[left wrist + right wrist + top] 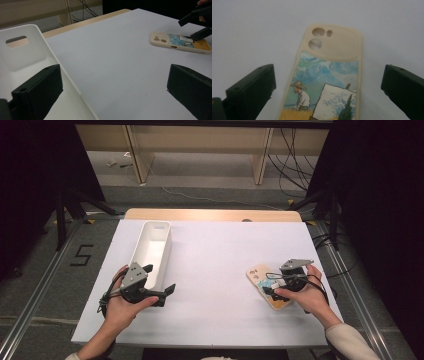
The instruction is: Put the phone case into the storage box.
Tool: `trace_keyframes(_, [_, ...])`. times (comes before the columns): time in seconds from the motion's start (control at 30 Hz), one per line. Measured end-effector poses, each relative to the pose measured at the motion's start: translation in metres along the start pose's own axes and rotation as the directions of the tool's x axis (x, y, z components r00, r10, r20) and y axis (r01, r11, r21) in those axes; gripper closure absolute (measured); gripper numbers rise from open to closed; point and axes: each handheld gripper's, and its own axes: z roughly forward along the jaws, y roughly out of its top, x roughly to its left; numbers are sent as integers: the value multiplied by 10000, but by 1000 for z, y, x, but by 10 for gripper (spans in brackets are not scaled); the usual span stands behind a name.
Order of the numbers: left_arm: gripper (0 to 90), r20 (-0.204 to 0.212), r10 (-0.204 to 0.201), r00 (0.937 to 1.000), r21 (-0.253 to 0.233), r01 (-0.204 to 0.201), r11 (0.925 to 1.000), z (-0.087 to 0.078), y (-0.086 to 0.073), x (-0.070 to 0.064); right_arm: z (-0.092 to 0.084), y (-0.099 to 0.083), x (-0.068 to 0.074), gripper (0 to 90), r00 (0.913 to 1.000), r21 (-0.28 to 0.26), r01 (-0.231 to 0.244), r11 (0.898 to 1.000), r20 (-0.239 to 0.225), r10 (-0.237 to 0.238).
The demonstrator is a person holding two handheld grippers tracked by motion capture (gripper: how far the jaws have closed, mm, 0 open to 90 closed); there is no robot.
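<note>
A cream phone case (257,272) with a painted picture of a man in a straw hat lies flat at the right of the white table (215,245). My right gripper (269,283) is open right over it, one jaw on each side of the case (332,45), touching nothing. The long white bin (167,250) stands empty at the left. My left gripper (159,279) is open at the bin's near end, one jaw above the bin (25,55) and the other above the table. Its view also shows the case (170,41) and the right gripper (186,31) farther off.
A wooden desk edge (210,215) runs behind the white table. Cables (295,165) lie on the floor beyond it. A floor mark "5" (81,255) sits to the left, and black stand legs (62,215) are at both sides.
</note>
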Motion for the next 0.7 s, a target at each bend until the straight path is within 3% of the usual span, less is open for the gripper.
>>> trace_keyframes(0.3, [0, -12, -5, 10000, -42, 5, 10000, -1, 0, 0, 10, 5, 2, 4, 10000, 621, 92, 9980, 22, -94])
trace_keyframes(0.5, [0, -18, 0, 10000, -41, 0, 10000, -1, 0, 0, 18, 10, 6, 3, 9995, 1276, 211, 9916, 186, -237])
trace_keyframes(0.7, [0, -27, -12, 10000, -57, 12, 10000, -1, 0, 0, 22, 11, 8, 3, 9987, 1538, 382, 9874, 264, -427])
